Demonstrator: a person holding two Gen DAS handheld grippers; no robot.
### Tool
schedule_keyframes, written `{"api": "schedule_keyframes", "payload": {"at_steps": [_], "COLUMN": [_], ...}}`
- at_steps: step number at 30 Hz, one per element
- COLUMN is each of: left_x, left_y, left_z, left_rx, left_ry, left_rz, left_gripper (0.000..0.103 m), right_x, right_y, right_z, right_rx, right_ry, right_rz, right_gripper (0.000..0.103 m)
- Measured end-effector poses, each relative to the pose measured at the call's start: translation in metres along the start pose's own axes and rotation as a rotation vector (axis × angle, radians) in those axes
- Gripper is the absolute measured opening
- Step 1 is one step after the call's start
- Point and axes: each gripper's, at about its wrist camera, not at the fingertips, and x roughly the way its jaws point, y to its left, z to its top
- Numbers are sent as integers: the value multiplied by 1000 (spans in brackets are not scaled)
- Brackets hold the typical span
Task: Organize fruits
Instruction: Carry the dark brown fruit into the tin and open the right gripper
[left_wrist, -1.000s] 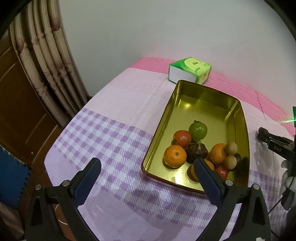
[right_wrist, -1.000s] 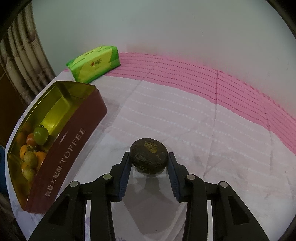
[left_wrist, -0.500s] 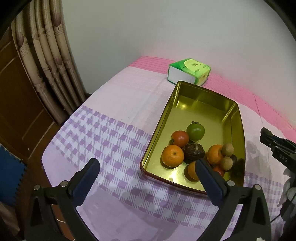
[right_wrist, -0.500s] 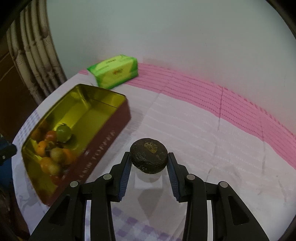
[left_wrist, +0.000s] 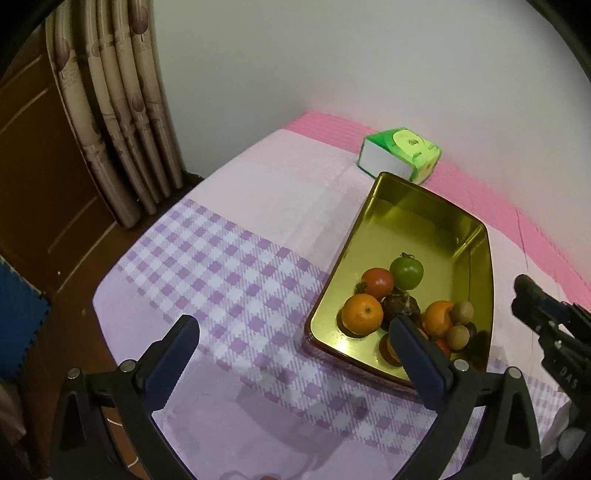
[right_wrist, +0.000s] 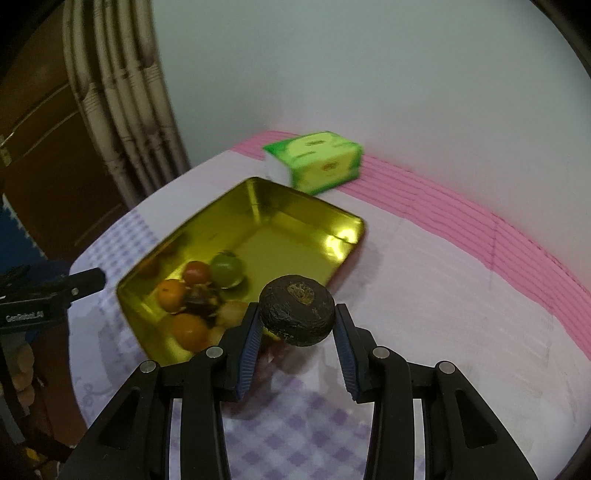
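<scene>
Your right gripper is clamped on a dark, wrinkled round fruit; both blue-padded fingers press its sides, set only narrowly apart, and the fruit sits at the fingertips with a tan scar on its top face. It hangs off the surface, over the near right rim of the gold tin.

Beyond and left of those fingers, the tin's near end holds the pile: a green tomato, a red one, an orange, with more orange and dark fruit under them, blurred. The tin's far end is bare metal. A green tissue pack lies past the tin's far corner, on the pink stripe of the cloth.

Your left gripper stands wide open with nothing between its fingers. Checked purple cloth on the surface lies between them. Its right finger overlaps the tin's near corner in view. Just beyond that fingertip: orange, a dark fruit, red tomato, green tomato, two small brown fruits. Right gripper's tip shows right of the tin. Curtain far left.
</scene>
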Motion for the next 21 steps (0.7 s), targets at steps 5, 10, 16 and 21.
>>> {"api": "schedule_keyframes", "payload": {"at_steps": [5,10,16,21], "left_x": [-9,-14,-21,-21], "left_y": [6,10,14,14], "left_z": [-3,-10,-15,-16], "left_rx": [-3,9,22,28], "left_ry": [-11,-3,-5,-11], "left_rz": [0,1,-1,16], "left_gripper": [102,102,102,102], "right_x": [6,20,38,51], "right_y": [24,50,69,73], "right_z": [0,-1,3,4], "right_rx": [-35,-76,-106,-113], "right_ry": [13,38,67,90], "right_rz": [48,85,107,91], "right_gripper": [40,40,40,40]}}
